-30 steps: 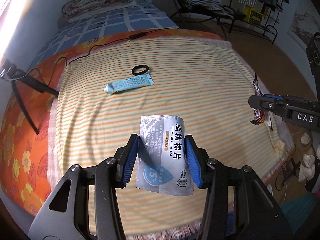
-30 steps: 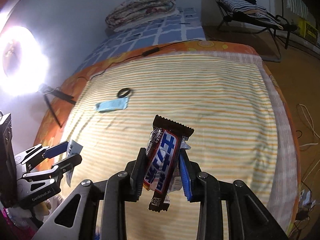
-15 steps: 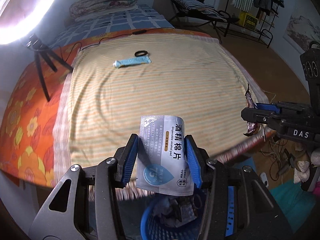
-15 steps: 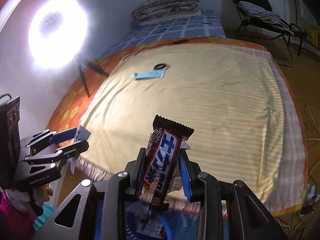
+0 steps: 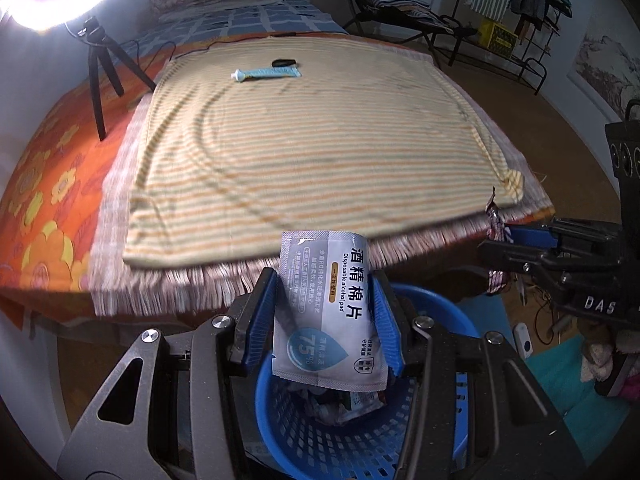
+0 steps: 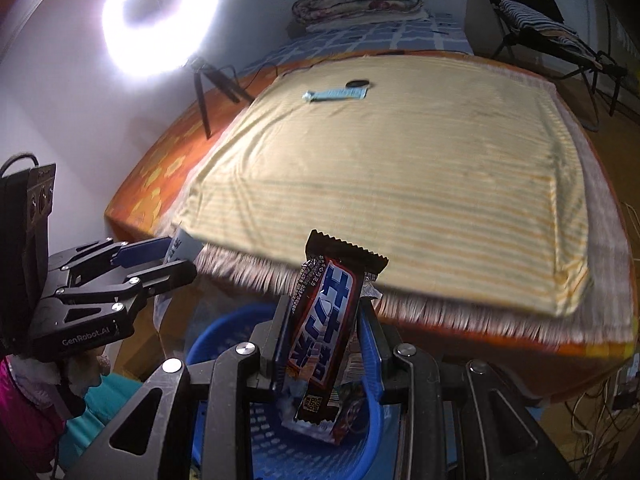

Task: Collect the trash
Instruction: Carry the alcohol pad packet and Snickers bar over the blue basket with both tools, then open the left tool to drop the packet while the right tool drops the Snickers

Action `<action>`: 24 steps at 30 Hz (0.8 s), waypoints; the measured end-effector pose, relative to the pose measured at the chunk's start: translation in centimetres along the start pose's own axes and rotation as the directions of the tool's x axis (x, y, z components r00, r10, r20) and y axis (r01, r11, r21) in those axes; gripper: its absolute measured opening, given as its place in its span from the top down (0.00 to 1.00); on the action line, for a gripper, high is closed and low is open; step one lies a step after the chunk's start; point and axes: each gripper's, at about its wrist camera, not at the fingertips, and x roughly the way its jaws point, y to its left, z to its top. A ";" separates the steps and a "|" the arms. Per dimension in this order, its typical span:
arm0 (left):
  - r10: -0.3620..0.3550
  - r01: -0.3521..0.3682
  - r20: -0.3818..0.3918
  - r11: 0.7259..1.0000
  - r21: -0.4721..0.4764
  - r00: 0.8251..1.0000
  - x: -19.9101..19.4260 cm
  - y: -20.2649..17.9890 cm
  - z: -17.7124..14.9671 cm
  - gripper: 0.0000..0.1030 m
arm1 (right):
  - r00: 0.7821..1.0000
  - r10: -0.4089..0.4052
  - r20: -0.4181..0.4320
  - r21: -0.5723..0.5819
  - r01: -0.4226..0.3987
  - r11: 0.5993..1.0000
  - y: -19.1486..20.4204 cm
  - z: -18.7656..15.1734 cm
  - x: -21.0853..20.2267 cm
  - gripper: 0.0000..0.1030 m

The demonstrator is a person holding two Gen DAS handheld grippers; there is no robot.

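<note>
Both tools have swung off the bed: my left tool (image 5: 326, 316) clamps the alcohol pad sachet (image 5: 330, 312), my right tool (image 6: 322, 344) the candy wrapper (image 6: 326, 332). Each now hangs above the blue basket (image 5: 436, 436), so I judge dropping comes next.

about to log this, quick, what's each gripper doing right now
left gripper: shut on the alcohol pad packet.
right gripper: shut on the candy bar wrapper.

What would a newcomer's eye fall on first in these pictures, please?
Probably the two clamped wrappers: the left gripper holds an alcohol pad sachet, the right gripper a snack bar wrapper, both above a blue basket that holds other litter, at the bed's foot. Next, the glaring ring light beside the striped blanket.
</note>
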 end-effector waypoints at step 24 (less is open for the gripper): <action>-0.013 0.011 -0.084 1.000 -0.020 0.996 2.9 -1.0 -6.4 0.50 | 0.996 -0.011 -0.089 -0.039 0.007 0.999 1.5 -6.8 2.9 0.65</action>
